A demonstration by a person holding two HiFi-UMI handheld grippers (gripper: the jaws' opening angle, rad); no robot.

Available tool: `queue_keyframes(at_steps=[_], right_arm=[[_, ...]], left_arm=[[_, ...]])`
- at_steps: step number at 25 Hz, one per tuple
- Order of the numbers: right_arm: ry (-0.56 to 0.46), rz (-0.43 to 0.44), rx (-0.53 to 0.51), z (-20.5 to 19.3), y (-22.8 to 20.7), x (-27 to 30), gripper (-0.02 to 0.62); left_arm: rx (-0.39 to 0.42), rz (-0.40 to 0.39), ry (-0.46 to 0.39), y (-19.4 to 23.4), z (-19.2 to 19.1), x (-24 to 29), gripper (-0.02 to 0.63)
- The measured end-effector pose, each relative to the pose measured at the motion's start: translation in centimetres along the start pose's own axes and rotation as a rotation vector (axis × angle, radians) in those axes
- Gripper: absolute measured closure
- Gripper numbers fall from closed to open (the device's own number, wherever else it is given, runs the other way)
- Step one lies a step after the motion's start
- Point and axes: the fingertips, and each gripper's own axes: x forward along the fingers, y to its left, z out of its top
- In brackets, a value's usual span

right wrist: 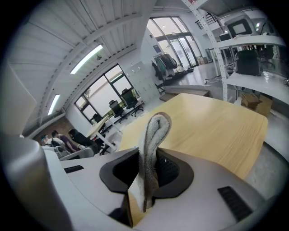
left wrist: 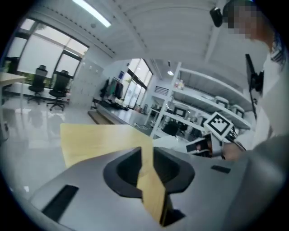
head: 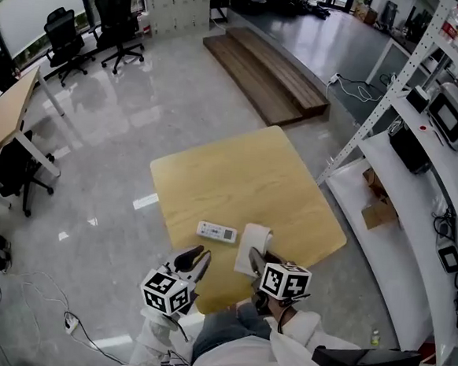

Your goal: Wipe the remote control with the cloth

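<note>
While right gripper [head: 256,261] pinches cloth [right wrist: 152,140], remote [head: 216,232] lies alongside.

The left gripper [head: 196,261] is held at the person's left, tilted a little downward, its jaws a narrow gap apart with nothing between them. The right gripper [head: 256,258], close beside it, points more steeply down, its jaws pressed together on a fold of the cloth [right wrist: 152,135]

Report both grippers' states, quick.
Left gripper: open, nothing between its jaws.
Right gripper: closed on the cloth.
</note>
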Motion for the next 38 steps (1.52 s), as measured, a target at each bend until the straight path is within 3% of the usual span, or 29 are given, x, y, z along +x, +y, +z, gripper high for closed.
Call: queue_keyframes(at_steps=[1,2,5,9,13,21,25,30,38], right_arm=[[-0.001,0.014,-0.016,-0.3,0.9,0.1,0.506],[-0.003,0.027,-0.035,-0.5,1.8,0.3,0.506],[-0.022,0.054,-0.11,-1.4,4.2,0.2,0.506],[-0.093,0.067,-0.266,-1.5,6.8,-0.9,0.506],[-0.135,0.066,-0.336,-1.5,8.0,-2.7,0.506],[-0.179,0.103,-0.342,-3.7,7.6,-7.1,0.506],[-0.186,0.111,-0.321,-5.5,6.6,-10.1,0.506],[-0.177,0.132,-0.327,-8.4,6.2,-13.4,0.506],[-0.231,0.169,-0.349,-8.5,7.5,-17.2,0.506]], left_arm=[[-0.033,0.049,-0.041,-0.3,0.3,-0.4,0.588],[-0.059,0.085,-0.071,-0.5,0.4,-0.7,0.603],[-0.083,0.153,-0.091,-1.3,0.0,-1.5,0.603],[-0.018,0.273,-0.086,-2.2,0.5,-3.0,0.603],[0.021,0.37,-0.124,-3.2,1.7,-4.0,0.603],[-0.014,0.418,-0.176,-6.6,-0.1,-6.1,0.604],[0.023,0.437,-0.175,-9.7,-1.6,-7.7,0.604],[0.01,0.482,-0.183,-12.8,-3.9,-10.2,0.604],[0.037,0.511,-0.191,-16.8,-4.7,-13.1,0.604]])
